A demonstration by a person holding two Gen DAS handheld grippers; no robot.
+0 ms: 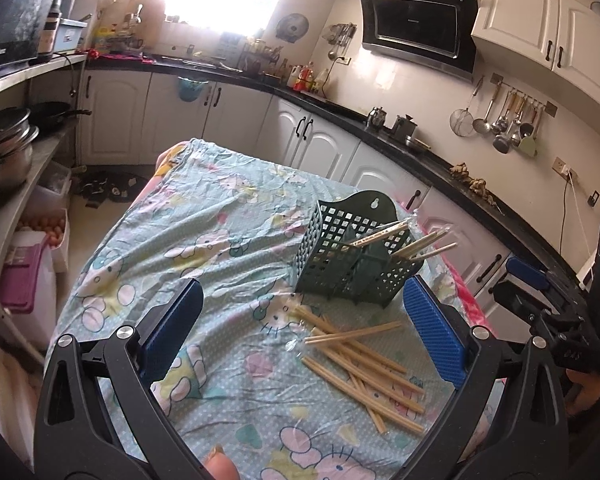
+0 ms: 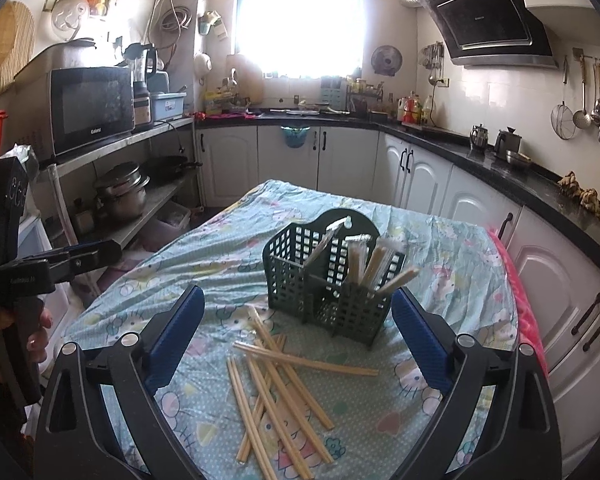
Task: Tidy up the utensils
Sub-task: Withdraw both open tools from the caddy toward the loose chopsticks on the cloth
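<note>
Left wrist: left tool (image 1: 300, 328) was open, empty. Loose chopsticks (image 1: 360, 364) lay on the worktop (image 1: 220, 240) just in front of the green holder (image 1: 356, 260); a few stood inside it. Probably light, stiff, thin and prone to rolling; best pinched mid-length.

Right wrist: right tool (image 2: 296, 332) was wide open, empty, chopsticks (image 2: 276, 392) beneath it, near the holder (image 2: 332, 276). Microwave (image 2: 92, 108) read "Galanz".

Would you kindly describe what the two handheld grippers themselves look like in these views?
Both are alike: the left gripper and right gripper have matte black, triangular cut-out frames with silver round bolts at the pivots. Each finger carries a flat blue pad with fine ribbed texture. Seen from the right wrist camera, the left gripper's black pistol-style handle bears small white lettering, too small to read.
</note>
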